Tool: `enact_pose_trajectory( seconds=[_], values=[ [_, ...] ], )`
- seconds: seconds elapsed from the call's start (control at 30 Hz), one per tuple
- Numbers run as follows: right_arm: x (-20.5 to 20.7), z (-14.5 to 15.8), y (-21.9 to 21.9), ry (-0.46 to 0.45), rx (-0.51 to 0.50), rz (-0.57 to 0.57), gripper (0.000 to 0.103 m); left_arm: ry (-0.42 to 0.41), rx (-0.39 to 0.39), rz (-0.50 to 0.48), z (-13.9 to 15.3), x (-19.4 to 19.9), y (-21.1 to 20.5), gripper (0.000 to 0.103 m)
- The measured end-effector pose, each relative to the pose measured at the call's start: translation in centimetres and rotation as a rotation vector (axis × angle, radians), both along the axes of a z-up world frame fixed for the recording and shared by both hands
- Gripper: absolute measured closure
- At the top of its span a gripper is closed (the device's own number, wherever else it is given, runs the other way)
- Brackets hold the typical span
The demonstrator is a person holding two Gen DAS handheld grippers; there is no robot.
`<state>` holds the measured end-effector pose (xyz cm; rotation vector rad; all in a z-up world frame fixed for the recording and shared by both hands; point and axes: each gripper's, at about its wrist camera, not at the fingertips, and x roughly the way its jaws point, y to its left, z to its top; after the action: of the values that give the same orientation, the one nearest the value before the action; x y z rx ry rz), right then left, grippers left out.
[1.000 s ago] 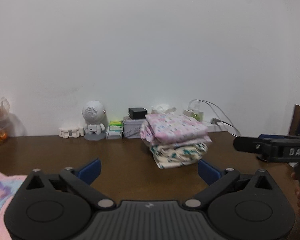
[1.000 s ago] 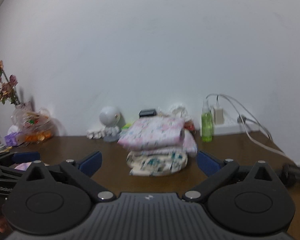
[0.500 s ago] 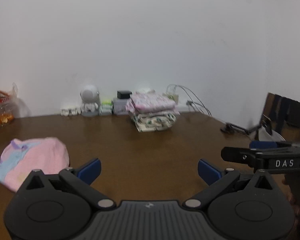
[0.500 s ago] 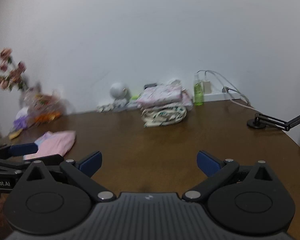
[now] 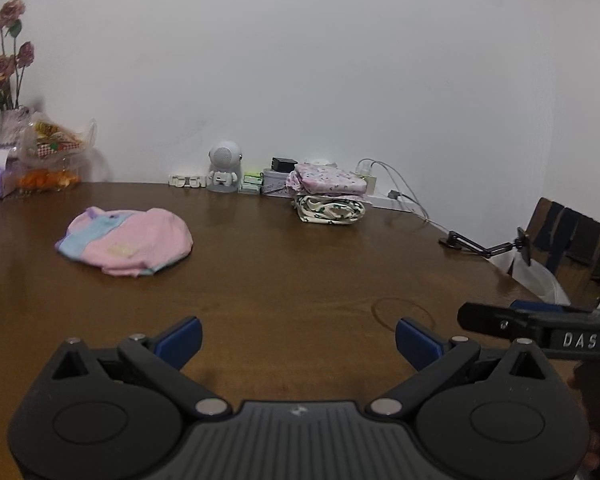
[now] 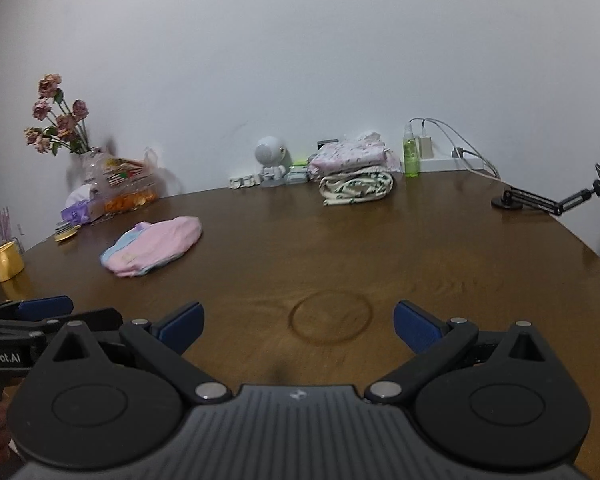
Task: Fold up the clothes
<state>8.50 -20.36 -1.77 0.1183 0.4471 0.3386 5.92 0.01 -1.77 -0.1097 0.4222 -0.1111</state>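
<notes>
The fingers of the left gripper are spread wide with nothing between them, held low over the near part of the brown bench. The fingers of the right gripper are likewise spread wide and hold nothing, just to the right of the left gripper; between them a faint ring mark shows on the wood. The crumpled pink and light-blue garment lies on the bench ahead and to the left of both pairs of fingers, well apart from them and untouched. Farther back, near the white wall, sits a stack of folded clothes, a pink floral piece on top of a cream patterned one. Beside it stand a small white robot figure and a green spray bottle. A vase of dried roses and a yellow mug stand at the left.
</notes>
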Motion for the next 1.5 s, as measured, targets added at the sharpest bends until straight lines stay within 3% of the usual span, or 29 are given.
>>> enact_pose_trajectory(
  seconds=[0.33,0.73,1.07,1.5],
  values=[
    [-6.2,-0.3,-0.1,0.003,-0.020,-0.021,0.000,0.004,0.062,0.016,-0.7,-5.6,-1.6,0.000],
    [-12.0,-0.3,0.1,-0.016,-0.046,-0.057,0.000,0.002,0.067,-0.001,-0.4,-9.7,-1.9,0.000],
    [-14.0,0.7,0.7,-0.075,-0.055,-0.042,0.000,-0.021,0.084,0.030,0.1,-11.1,-1.9,0.000],
    [-13.8,0.5,0.7,-0.065,-0.050,-0.042,0.000,-0.033,0.129,0.043,0.1,-11.3,-2.0,0.000]
  ],
)
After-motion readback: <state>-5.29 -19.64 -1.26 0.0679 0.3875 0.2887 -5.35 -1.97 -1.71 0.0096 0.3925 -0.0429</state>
